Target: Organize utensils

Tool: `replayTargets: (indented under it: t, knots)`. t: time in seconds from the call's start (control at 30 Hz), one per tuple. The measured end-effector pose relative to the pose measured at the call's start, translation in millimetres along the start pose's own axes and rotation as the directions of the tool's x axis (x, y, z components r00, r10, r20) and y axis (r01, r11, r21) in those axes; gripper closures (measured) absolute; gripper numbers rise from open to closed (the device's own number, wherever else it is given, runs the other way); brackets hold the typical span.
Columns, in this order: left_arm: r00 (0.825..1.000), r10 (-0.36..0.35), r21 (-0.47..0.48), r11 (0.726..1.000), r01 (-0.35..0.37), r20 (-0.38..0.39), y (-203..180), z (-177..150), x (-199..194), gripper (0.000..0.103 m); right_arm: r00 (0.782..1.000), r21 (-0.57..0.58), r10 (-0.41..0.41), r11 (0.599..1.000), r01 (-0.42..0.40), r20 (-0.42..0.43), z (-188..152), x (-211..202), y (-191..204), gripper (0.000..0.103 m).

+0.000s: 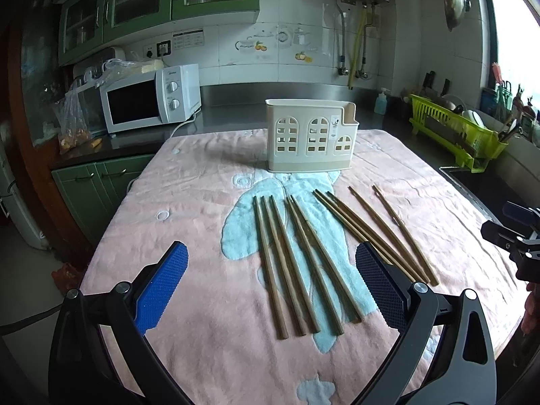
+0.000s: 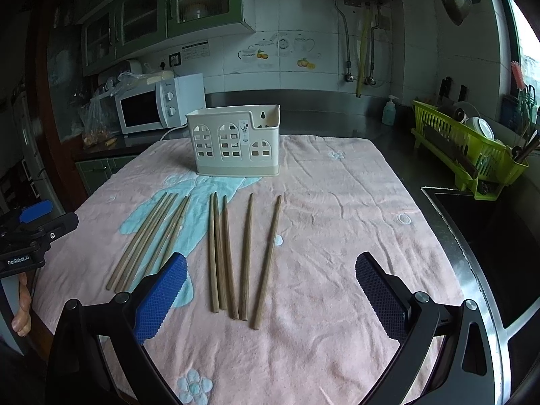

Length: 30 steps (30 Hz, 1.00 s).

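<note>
Several wooden chopsticks [image 1: 303, 260] lie side by side on a pink towel [image 1: 189, 209], pointing toward a cream utensil holder [image 1: 308, 136] that stands upright at the towel's far side. My left gripper [image 1: 271, 256] is open and empty, held above the near ends of the left chopsticks. In the right wrist view the chopsticks [image 2: 222, 253] lie in front of the holder [image 2: 234, 140]. My right gripper [image 2: 270, 266] is open and empty above the right group of chopsticks. The right gripper also shows at the right edge of the left wrist view [image 1: 513, 233].
A white microwave [image 1: 152, 98] stands at the back left on the dark counter. A green dish rack [image 1: 459, 131] with dishes sits at the right, next to a sink [image 2: 479, 229]. A soap bottle [image 2: 389, 111] stands by the tiled wall.
</note>
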State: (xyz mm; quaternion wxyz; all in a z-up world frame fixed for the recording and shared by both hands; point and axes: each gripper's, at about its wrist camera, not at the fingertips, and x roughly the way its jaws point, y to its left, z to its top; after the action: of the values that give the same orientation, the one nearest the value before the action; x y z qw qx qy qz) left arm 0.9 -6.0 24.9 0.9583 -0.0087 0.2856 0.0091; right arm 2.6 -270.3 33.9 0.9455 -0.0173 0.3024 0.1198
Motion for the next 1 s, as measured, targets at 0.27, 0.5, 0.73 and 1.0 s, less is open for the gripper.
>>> replayTargets:
  t: [0.27, 0.5, 0.73, 1.0]
  knots:
    - [1.0, 0.002, -0.003, 1.0, -0.002, 0.012, 0.0, 2.4, -2.2, 0.005, 1.0, 0.001, 0.0, 1.0, 0.0, 0.011, 0.9, -1.6, -1.6, 0.006]
    - [1.0, 0.014, -0.004, 1.0, -0.014, 0.018, -0.7, 3.9, -4.6, 0.005, 1.0, 0.004, 0.003, 1.0, -0.003, 0.021, 0.7, -5.7, -2.6, 0.006]
    - [1.0, 0.017, -0.006, 1.0, -0.017, 0.017, 0.6, 4.3, -5.1, 0.005, 1.0, 0.003, 0.006, 1.0, -0.006, 0.023, 0.9, -6.0, -1.9, 0.006]
    - [1.0, 0.022, -0.008, 1.0, -0.022, 0.012, 4.1, 0.9, -2.8, 0.005, 1.0, 0.0, 0.009, 1.0, -0.009, 0.018, -0.1, -3.8, 1.4, 0.006]
